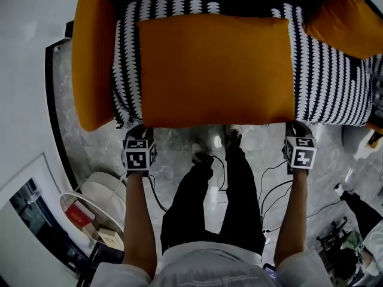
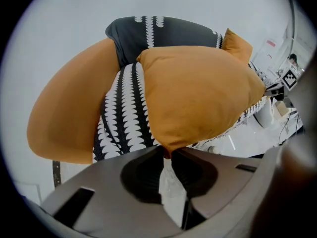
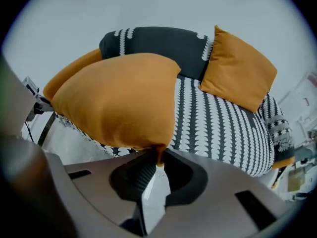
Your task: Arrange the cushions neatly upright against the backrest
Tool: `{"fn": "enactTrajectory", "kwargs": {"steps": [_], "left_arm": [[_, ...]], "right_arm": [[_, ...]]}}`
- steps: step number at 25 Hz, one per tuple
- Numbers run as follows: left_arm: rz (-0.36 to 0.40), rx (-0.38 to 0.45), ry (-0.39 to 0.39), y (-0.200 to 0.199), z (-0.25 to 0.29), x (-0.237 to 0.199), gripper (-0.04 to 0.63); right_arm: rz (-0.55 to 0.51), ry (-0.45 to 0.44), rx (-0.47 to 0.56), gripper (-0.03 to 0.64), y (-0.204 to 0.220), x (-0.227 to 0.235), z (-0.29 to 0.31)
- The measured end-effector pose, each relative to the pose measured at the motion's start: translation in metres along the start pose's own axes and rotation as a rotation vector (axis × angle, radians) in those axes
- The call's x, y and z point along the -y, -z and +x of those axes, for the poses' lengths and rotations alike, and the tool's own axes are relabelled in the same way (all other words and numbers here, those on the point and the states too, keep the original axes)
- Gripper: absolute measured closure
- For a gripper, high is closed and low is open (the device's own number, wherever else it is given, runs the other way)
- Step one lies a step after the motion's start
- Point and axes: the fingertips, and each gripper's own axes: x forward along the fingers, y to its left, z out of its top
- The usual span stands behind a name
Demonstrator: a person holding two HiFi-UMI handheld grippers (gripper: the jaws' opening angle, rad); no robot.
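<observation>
A large orange cushion [image 1: 215,70] lies flat across the black-and-white patterned sofa seat [image 1: 329,82]. My left gripper [image 1: 139,130] is shut on its near left corner, and the left gripper view shows the corner [image 2: 168,150] pinched between the jaws. My right gripper [image 1: 297,127] is shut on the near right corner [image 3: 158,155]. A smaller orange cushion [image 3: 237,68] leans upright against the dark backrest [image 3: 163,41] at the right. Another orange cushion [image 1: 93,58] lies along the sofa's left end.
The sofa stands against a white wall on a marble floor. Cables [image 1: 269,190] trail over the floor by the person's legs [image 1: 209,202]. A white round object [image 1: 105,190] sits at the lower left. Clutter and another person's leg [image 1: 359,202] are at the lower right.
</observation>
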Motion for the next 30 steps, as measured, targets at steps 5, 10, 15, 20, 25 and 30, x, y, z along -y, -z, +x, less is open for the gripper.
{"fn": "enactTrajectory", "kwargs": {"steps": [5,10,15,20,25,30], "left_arm": [[0.009,0.024,0.020,-0.033,-0.031,-0.003,0.525],[0.038,0.032,0.037,-0.064,-0.064,-0.007,0.526],[0.066,0.072,0.044,-0.109,-0.090,-0.011,0.526],[0.044,0.084,0.015,-0.153,-0.107,-0.017,0.528],[-0.006,0.095,-0.019,-0.194,-0.119,-0.025,0.528],[-0.038,0.153,-0.036,-0.251,-0.124,-0.036,0.528]], "right_arm": [[-0.005,0.035,0.013,0.566,-0.036,0.009,-0.035],[-0.047,0.080,0.019,0.569,-0.073,0.015,-0.063],[-0.092,0.096,0.044,0.572,-0.120,0.027,-0.088],[-0.122,0.071,0.053,0.572,-0.161,0.039,-0.089],[-0.156,0.018,0.057,0.572,-0.206,0.046,-0.086],[-0.142,0.009,0.090,0.572,-0.250,0.062,-0.084]]}}
